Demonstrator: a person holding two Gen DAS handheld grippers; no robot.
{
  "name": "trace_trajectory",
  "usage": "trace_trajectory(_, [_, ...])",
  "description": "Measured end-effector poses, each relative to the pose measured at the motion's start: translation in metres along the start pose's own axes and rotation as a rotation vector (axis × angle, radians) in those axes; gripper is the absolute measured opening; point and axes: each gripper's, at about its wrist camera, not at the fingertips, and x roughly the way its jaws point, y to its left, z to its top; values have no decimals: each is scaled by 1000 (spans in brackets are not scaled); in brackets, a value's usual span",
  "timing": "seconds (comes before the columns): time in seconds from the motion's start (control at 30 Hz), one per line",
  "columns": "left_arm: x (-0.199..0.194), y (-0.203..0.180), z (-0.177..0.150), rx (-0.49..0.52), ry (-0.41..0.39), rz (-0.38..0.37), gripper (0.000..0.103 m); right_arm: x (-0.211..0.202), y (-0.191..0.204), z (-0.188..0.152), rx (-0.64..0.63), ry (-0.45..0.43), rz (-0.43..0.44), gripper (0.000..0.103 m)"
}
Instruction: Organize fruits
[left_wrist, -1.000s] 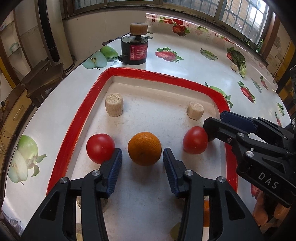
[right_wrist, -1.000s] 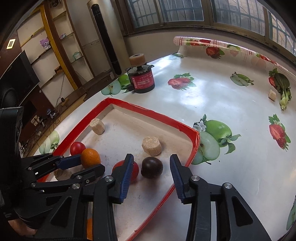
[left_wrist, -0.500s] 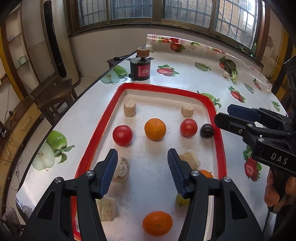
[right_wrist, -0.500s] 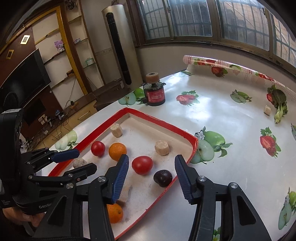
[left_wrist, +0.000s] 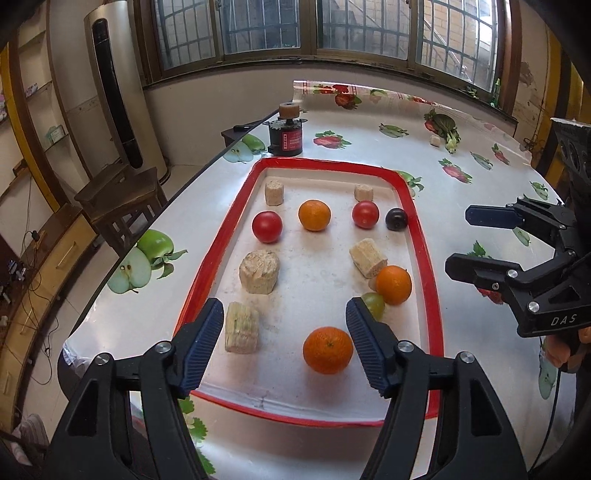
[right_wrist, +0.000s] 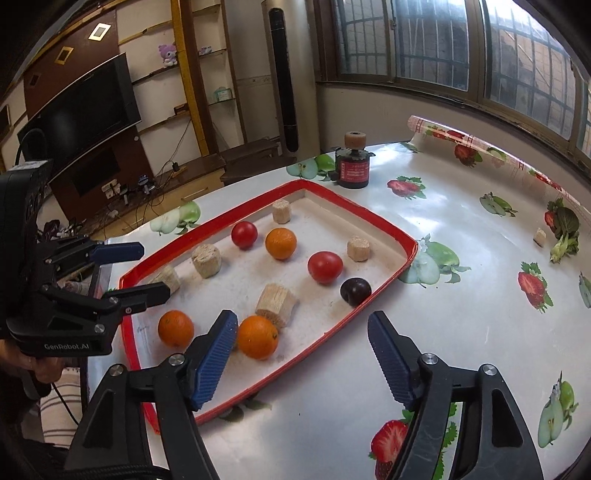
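Note:
A red-rimmed tray (left_wrist: 424, 258) (right_wrist: 369, 217) holds a back row of a tomato (left_wrist: 267, 226), an orange (left_wrist: 314, 215), a second tomato (left_wrist: 365, 214) and a dark plum (left_wrist: 396, 219) (right_wrist: 355, 291). Nearer lie two more oranges (left_wrist: 393, 284) (left_wrist: 327, 350), a green grape (left_wrist: 373, 304) and several cork-like blocks (left_wrist: 259, 271). My left gripper (left_wrist: 284, 308) (right_wrist: 153, 269) hovers over the tray's near end, jaws opening, nothing between them. My right gripper (right_wrist: 302, 317) (left_wrist: 460, 240) hangs over the tray's right rim, jaws also opening and empty.
A black and red cylinder (left_wrist: 286, 134) (right_wrist: 354, 168) with a cork on top stands behind the tray. The fruit-print tablecloth (right_wrist: 461, 302) stretches to the right, with a small block (right_wrist: 540, 236) far off. A wooden stool (left_wrist: 118, 195) stands beyond the table's left edge.
Both grippers pulled back and up from the back row, and their jaws spread wider. The orange and the plum that lay between the fingers now rest far ahead.

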Motion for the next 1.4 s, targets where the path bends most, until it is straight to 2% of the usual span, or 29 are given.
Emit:
trace_trajectory(0.03, [-3, 0, -2, 10, -6, 11, 72, -3, 3, -3, -15, 3, 3, 82])
trace_trajectory(0.07, [-7, -1, -5, 20, -11, 23, 79, -5, 6, -5, -31, 7, 3, 85])
trace_trajectory(0.1, [-11, -1, -8, 28, -18, 33, 83, -7, 8, -8, -47, 10, 3, 85])
trace_trajectory(0.2, [-20, -1, -15, 41, -34, 50, 83, -13, 16, -16, -89, 27, 11, 85])
trace_trajectory(0.3, [-27, 1, -22, 43, -33, 22, 83, -17, 23, -24, -125, 51, 27, 85])
trace_trajectory(0.77, [-54, -1, -42, 56, -60, 57, 83, -35, 57, -57, -265, 115, 48, 85])
trace_trajectory(1.4, [-71, 6, -53, 28, -85, 63, 83, -49, 72, -63, -305, 104, 24, 85])
